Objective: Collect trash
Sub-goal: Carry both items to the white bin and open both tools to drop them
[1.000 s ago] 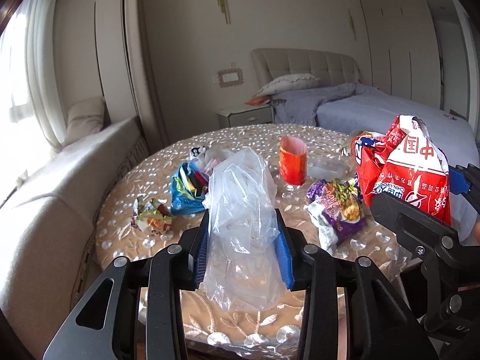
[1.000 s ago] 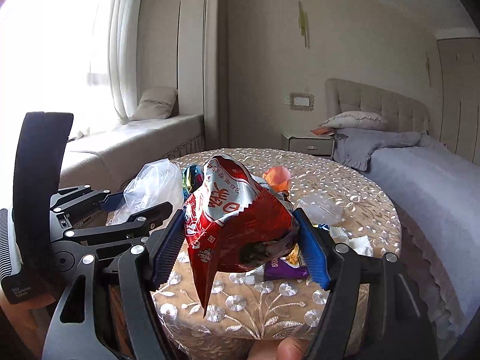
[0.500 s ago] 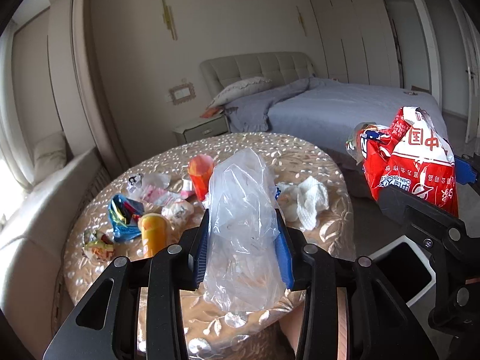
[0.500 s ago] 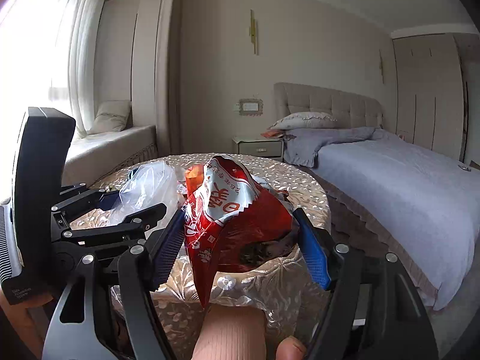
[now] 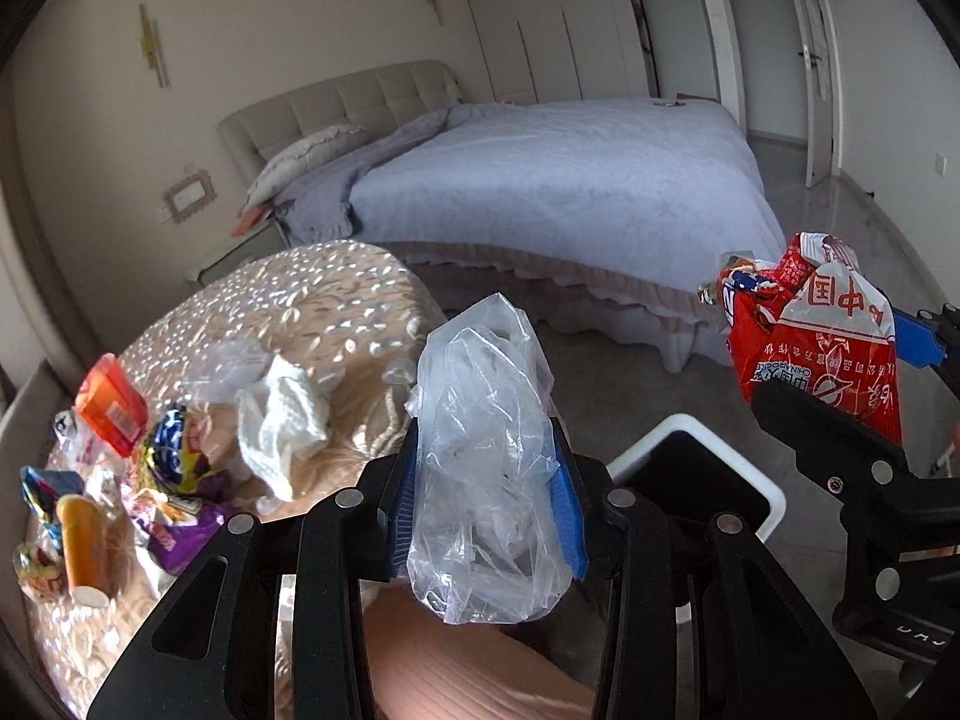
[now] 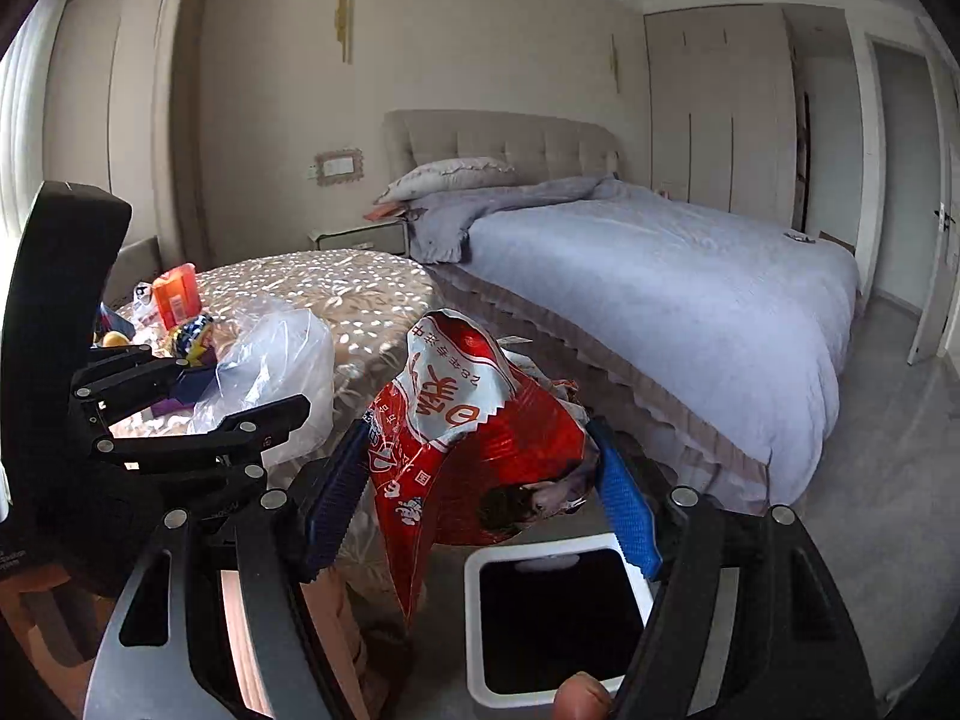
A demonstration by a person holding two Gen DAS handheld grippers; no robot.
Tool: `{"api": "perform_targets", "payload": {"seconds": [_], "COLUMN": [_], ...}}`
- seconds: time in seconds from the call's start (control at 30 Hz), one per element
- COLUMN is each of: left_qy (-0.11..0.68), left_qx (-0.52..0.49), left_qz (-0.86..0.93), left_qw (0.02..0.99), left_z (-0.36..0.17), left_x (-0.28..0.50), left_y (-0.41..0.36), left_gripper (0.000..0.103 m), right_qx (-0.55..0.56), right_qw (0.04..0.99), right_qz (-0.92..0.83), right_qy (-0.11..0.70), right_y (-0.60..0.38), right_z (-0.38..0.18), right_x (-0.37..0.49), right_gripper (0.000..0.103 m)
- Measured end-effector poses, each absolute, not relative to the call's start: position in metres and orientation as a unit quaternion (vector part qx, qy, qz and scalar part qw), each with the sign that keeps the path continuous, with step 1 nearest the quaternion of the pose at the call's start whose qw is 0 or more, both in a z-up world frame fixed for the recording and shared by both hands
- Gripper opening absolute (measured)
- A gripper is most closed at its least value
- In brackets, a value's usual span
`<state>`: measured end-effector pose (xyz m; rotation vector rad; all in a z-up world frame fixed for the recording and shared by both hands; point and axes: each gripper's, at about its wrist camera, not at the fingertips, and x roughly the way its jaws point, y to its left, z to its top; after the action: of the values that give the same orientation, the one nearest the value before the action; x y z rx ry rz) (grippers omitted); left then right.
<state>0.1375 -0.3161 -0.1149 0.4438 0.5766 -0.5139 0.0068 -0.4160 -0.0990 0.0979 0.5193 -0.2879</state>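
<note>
My left gripper (image 5: 483,498) is shut on a crumpled clear plastic bag (image 5: 486,450), which sticks up between the blue pads. My right gripper (image 6: 480,492) is shut on a bundle of red snack wrappers (image 6: 468,450); the same red wrappers (image 5: 816,348) show at the right of the left wrist view. A white bin with a black inside (image 6: 558,624) stands on the floor just below and ahead of the right gripper. In the left wrist view the bin (image 5: 696,474) lies right behind the left gripper. The left gripper (image 6: 198,414) and its clear bag (image 6: 282,372) appear left of the right one.
A round table with a beige patterned cloth (image 5: 312,306) stands to the left, bearing an orange cup (image 5: 111,405), a white tissue (image 5: 282,426), purple wrappers (image 5: 180,516) and other trash. A large bed (image 6: 660,276) fills the back right. Grey floor (image 6: 888,480) lies beyond the bin.
Both grippers have swung right, away from the table, and dipped, each keeping its load. The white bin has come into view below them.
</note>
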Motion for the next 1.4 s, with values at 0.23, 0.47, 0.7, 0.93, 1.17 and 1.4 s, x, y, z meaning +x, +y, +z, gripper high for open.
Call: {"api": "perform_targets", "payload": {"seconds": [0.23,0.47,0.7,0.93,1.17,1.4], "left_qy": [0.328,0.377,0.378,0.371,0.329,0.278], "left_qx": [0.237,0.246,0.286,0.260,0.223,0.179], "left_qz": [-0.311,-0.350,-0.341,-0.330,-0.322,-0.290], "left_qw": [0.860,0.822,0.812,0.828,0.859,0.898], "left_z": [-0.166,-0.208,-0.233,-0.213,-0.170,-0.122], "left_x": [0.165,0.186,0.187,0.194,0.185,0.170], "left_y": [-0.383,-0.427,-0.438,-0.428,-0.404,-0.359], "left_gripper": [0.038,0.046,0.098,0.098,0.098,0.098], "right_qx": [0.075,0.111,0.126,0.117,0.097,0.083], "right_qw": [0.920,0.897,0.877,0.883,0.909,0.937], "right_qz": [-0.191,-0.196,-0.196,-0.211,-0.210,-0.184], "right_qy": [0.333,0.381,0.420,0.403,0.348,0.284], "right_y": [-0.464,-0.498,-0.509,-0.511,-0.501,-0.475], "right_z": [-0.172,-0.226,-0.259,-0.247,-0.201,-0.148], "right_x": [0.018,0.036,0.038,0.039,0.037,0.039], "right_gripper": [0.072,0.072,0.098,0.098,0.098,0.098]}}
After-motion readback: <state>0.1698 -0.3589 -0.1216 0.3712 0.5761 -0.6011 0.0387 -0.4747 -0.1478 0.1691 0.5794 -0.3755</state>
